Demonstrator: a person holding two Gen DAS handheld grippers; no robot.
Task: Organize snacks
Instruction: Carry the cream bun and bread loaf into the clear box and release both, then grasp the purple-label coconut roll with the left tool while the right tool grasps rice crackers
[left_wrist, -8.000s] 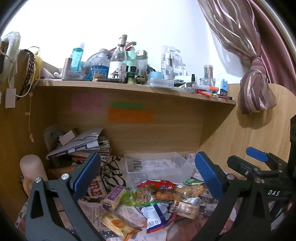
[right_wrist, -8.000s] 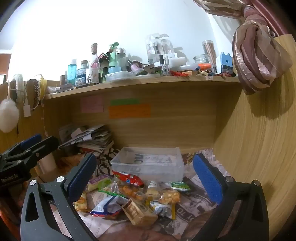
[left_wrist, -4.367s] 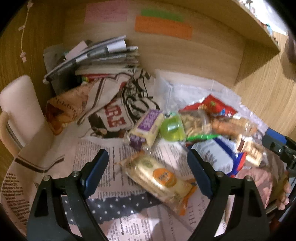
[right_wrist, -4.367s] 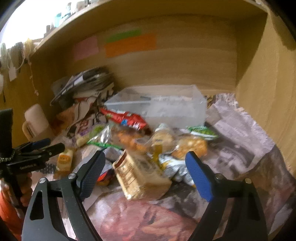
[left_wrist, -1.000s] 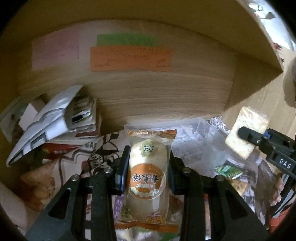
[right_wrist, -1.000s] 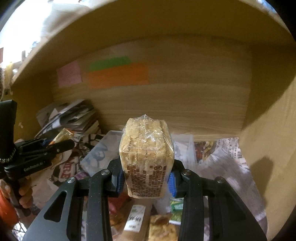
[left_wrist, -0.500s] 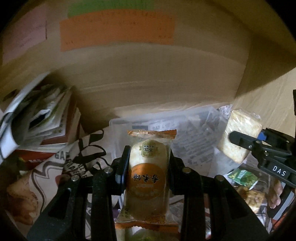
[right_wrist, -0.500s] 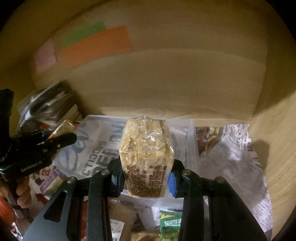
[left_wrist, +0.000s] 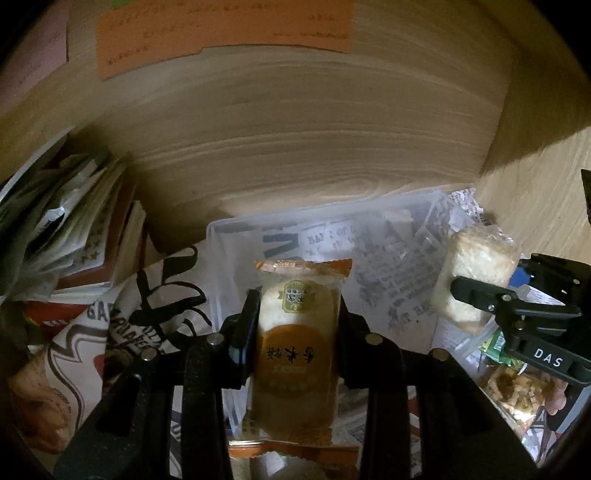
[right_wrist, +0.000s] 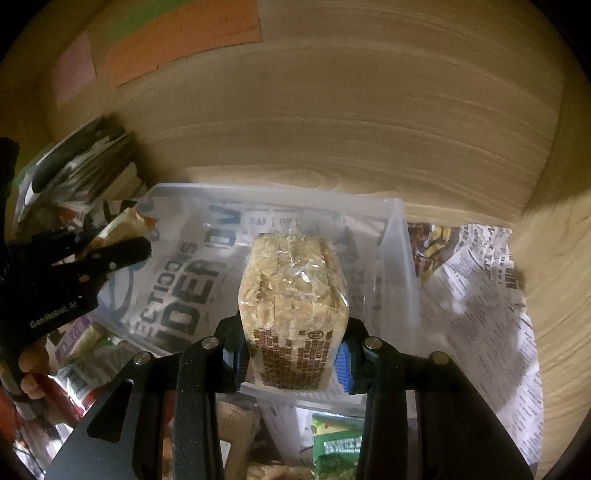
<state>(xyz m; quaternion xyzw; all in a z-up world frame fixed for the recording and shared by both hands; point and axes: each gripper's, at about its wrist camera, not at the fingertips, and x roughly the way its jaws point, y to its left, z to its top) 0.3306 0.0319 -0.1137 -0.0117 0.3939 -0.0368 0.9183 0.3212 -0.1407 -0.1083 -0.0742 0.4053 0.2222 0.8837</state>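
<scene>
My left gripper (left_wrist: 298, 334) is shut on an orange-labelled cake packet (left_wrist: 297, 339), held upright over the near left edge of the clear plastic bin (left_wrist: 236, 230). My right gripper (right_wrist: 291, 352) is shut on a clear-wrapped brown cracker pack (right_wrist: 291, 295), held above the bin's (right_wrist: 400, 258) near wall. The bin is empty, with newspaper print showing through its bottom. The right gripper with its cracker pack (left_wrist: 476, 273) shows at the right of the left wrist view. The left gripper with its packet (right_wrist: 122, 227) shows at the left of the right wrist view.
A wooden back wall (left_wrist: 295, 129) with an orange note (left_wrist: 221, 33) rises just behind the bin. A stack of papers and books (left_wrist: 66, 229) lies left. Loose snacks (right_wrist: 336, 446) sit in front of the bin on newspaper (right_wrist: 476, 295). A wooden side wall (right_wrist: 554, 221) stands right.
Both grippers have moved forward and down towards the bin, still holding their snacks. The bin now fills more of both views.
</scene>
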